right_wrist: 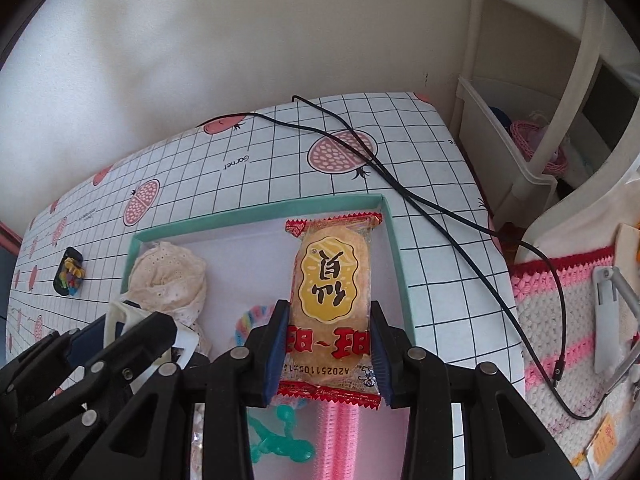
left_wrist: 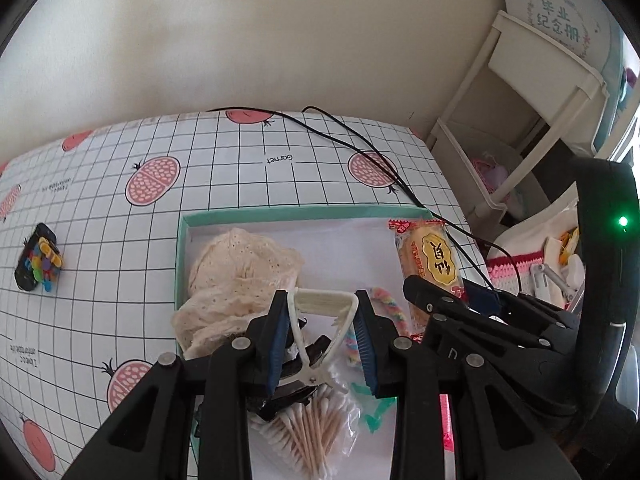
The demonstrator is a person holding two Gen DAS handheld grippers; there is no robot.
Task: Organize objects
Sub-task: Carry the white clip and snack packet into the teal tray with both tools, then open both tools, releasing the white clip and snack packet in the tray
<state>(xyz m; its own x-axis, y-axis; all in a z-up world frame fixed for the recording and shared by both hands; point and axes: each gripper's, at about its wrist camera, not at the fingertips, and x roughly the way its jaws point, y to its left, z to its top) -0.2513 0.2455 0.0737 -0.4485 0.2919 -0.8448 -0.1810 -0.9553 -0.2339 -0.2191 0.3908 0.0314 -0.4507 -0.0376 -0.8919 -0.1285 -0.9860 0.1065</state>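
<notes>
A shallow teal-rimmed box (right_wrist: 260, 216) lies on the grid-patterned tablecloth. My right gripper (right_wrist: 329, 308) is shut on a red and yellow snack packet (right_wrist: 332, 272), held over the right side of the box. The packet (left_wrist: 428, 256) and right gripper (left_wrist: 448, 290) also show at the right of the left wrist view. My left gripper (left_wrist: 322, 300) is shut on a cream triangular clip (left_wrist: 324, 300) over the box's near middle. Inside the box lie a cream lace cloth (left_wrist: 236, 276), a bag of cotton swabs (left_wrist: 312, 432) and a rainbow twisted band (left_wrist: 390, 304).
A teal plastic piece (right_wrist: 280, 436) and a pink fuzzy strip (right_wrist: 340, 440) also lie in the box. A black item with coloured clips (left_wrist: 38, 258) sits at the table's left. A black cable (right_wrist: 400, 192) crosses the table. A white shelf rack (left_wrist: 520, 120) and a pink crocheted cover (right_wrist: 560, 320) stand right.
</notes>
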